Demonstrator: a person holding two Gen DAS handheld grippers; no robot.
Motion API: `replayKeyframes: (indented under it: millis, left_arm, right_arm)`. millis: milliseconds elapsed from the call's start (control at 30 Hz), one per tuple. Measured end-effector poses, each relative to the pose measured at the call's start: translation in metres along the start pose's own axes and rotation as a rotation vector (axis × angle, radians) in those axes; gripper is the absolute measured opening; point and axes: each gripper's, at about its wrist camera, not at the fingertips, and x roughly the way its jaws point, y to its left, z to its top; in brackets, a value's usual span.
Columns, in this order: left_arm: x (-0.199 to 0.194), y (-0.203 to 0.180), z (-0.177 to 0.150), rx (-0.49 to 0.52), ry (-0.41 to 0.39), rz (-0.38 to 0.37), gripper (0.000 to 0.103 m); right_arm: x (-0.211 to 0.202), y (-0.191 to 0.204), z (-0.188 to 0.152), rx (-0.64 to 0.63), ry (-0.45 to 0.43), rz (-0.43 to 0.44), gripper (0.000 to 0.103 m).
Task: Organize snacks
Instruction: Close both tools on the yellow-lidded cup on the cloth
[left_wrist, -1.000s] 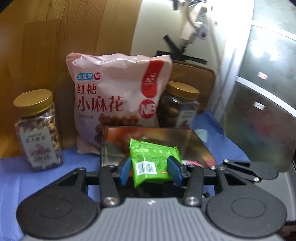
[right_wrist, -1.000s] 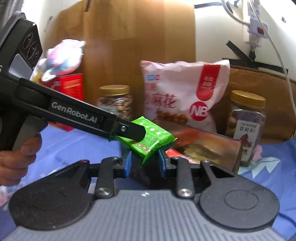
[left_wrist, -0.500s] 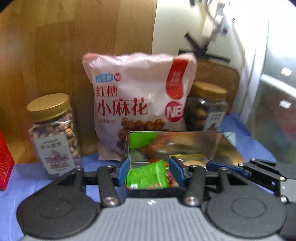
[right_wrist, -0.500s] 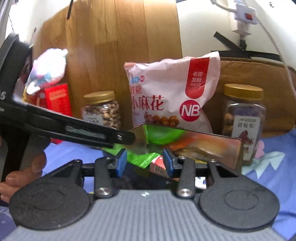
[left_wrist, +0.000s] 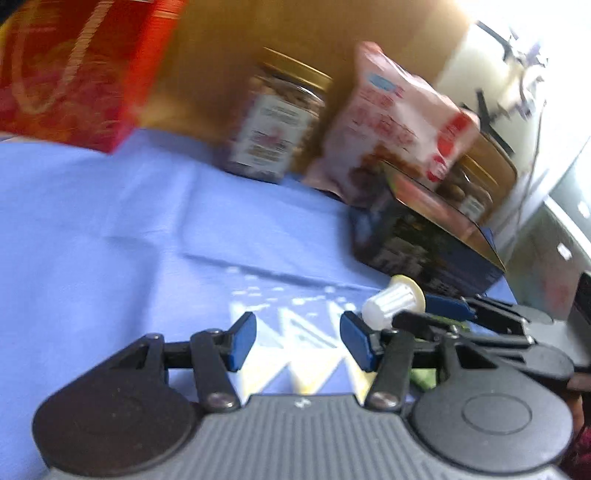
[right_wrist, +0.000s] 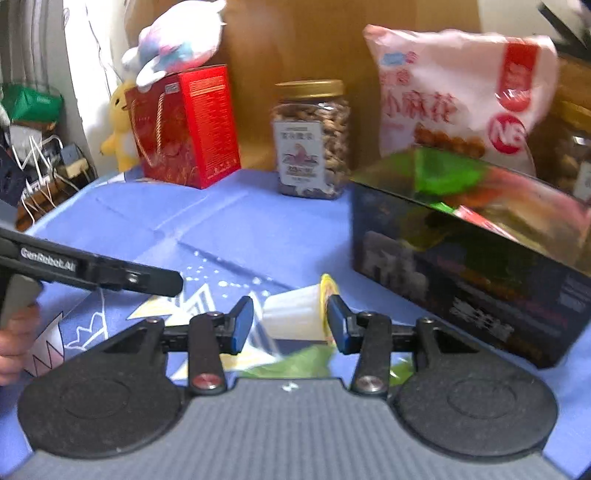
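Where both had pinched a green packet a second ago, the left hand-held gripper (left_wrist: 297, 341) now hangs empty and parted over the blue-clothed table (left_wrist: 110, 229), left of the snack tin (right_wrist: 469, 280). The right hand-held gripper (right_wrist: 290, 324), jaws just widened, brackets a white jelly cup (right_wrist: 295, 314) before the tin without pressing it. Green packet (right_wrist: 443, 173) now lies inside the tin.

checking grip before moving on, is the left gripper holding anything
No, the left gripper has nothing but blue cloth between its parted jaws.
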Motion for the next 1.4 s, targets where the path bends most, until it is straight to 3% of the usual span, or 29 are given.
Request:
replayKeyframes:
  millis: [200,300,433,600,933,1000,1033,1067,1200,1400]
  left_arm:
    - [-0.022,0.021,-0.002,-0.042,-0.043,-0.008,0.051]
    - [-0.023,0.023,-0.003,-0.053,-0.044,-0.019,0.051]
    - [-0.020,0.018,-0.002,-0.040,-0.033,-0.049,0.051]
    - [-0.010,0.007,-0.005,-0.017,-0.009,-0.088,0.051]
    - [-0.002,0.002,-0.013,-0.006,0.025,-0.103,0.052]
    - [0.000,0.001,-0.014,-0.005,0.033,-0.124,0.044]
    - [0.001,0.000,-0.014,-0.002,0.032,-0.125,0.044]
    - [0.000,-0.002,-0.015,0.008,0.027,-0.114,0.044]
    - [0.000,-0.015,-0.012,0.034,0.033,-0.111,0.043]
    - [0.008,-0.064,0.007,0.148,0.013,-0.167,0.043]
  right_arm:
    - [-0.010,0.081,-0.019,-0.215,0.000,0.174,0.046]
    - [-0.014,0.098,-0.027,-0.246,0.000,0.213,0.046]
    - [-0.026,0.085,-0.029,-0.177,-0.050,0.142,0.046]
    - [-0.021,0.060,-0.034,-0.076,-0.026,0.074,0.048]
    - [0.019,0.078,-0.030,-0.136,0.038,0.112,0.052]
    - [0.026,0.081,-0.029,-0.139,0.041,0.122,0.051]
    - [0.027,0.081,-0.029,-0.140,0.030,0.122,0.048]
    - [0.027,0.081,-0.029,-0.138,0.023,0.114,0.039]
    - [0.021,0.072,-0.029,-0.079,0.012,0.111,0.036]
    - [-0.014,0.044,-0.025,-0.029,-0.091,0.031,0.036]
